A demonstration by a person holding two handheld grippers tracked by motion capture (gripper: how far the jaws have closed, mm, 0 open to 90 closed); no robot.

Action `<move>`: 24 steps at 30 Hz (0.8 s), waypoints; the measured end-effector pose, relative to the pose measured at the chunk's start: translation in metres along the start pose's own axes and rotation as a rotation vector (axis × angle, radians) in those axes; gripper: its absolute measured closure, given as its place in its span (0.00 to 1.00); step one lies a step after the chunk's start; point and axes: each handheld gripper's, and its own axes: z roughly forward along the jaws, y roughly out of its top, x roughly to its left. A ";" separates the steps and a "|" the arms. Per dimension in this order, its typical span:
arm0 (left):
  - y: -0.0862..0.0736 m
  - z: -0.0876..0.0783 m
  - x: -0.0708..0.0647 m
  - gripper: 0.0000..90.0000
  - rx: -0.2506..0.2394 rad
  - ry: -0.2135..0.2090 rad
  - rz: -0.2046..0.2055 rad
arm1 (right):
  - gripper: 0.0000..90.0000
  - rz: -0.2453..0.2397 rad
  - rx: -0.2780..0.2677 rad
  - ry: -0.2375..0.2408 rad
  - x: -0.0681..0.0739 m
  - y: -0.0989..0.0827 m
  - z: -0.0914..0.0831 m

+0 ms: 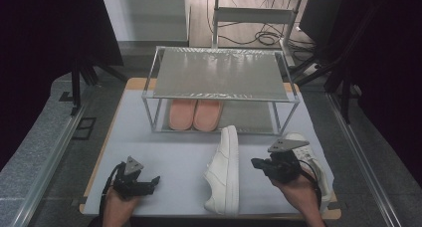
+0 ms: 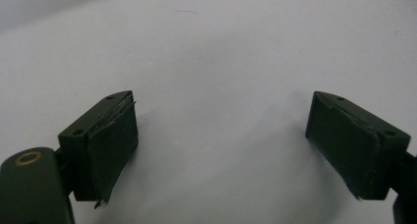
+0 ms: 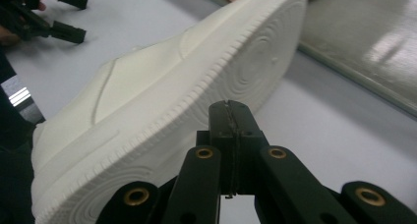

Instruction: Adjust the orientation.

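A white sneaker (image 1: 225,170) lies on its side in the middle of the white table (image 1: 169,147), toe toward the rack. In the right gripper view its ribbed sole (image 3: 162,101) faces the camera. My right gripper (image 1: 255,163) is shut with nothing between its jaws (image 3: 230,111), its tip just short of the sole; whether it touches I cannot tell. A second white sneaker (image 1: 311,160) stands upright at the right, partly hidden by my right hand. My left gripper (image 1: 155,182) rests low at the front left, open over bare table (image 2: 221,140).
A metal two-shelf rack (image 1: 219,72) stands at the back of the table, with a pair of pink slippers (image 1: 194,113) on its lower shelf. The rack's lower shelf (image 3: 364,47) lies just beyond the sneaker's toe. Dark curtains flank the table.
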 end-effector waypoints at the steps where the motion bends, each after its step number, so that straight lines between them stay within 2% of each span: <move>1: 0.000 0.000 0.000 0.14 0.000 0.000 0.000 | 1.00 -0.002 0.001 0.005 0.002 0.001 0.002; 7: 0.000 0.000 0.000 0.14 -0.001 0.001 0.000 | 1.00 -0.035 0.011 0.047 0.016 0.006 0.021; 14: 0.000 0.000 0.000 0.14 -0.002 0.001 0.001 | 1.00 -0.065 0.016 0.066 0.028 0.012 0.035; 20: 0.000 0.000 0.000 0.14 -0.002 0.001 0.001 | 1.00 -0.083 0.032 0.063 0.032 0.013 0.042; 24: 0.000 0.000 0.000 0.14 -0.002 0.001 0.001 | 1.00 -0.071 0.033 0.063 0.032 0.011 0.043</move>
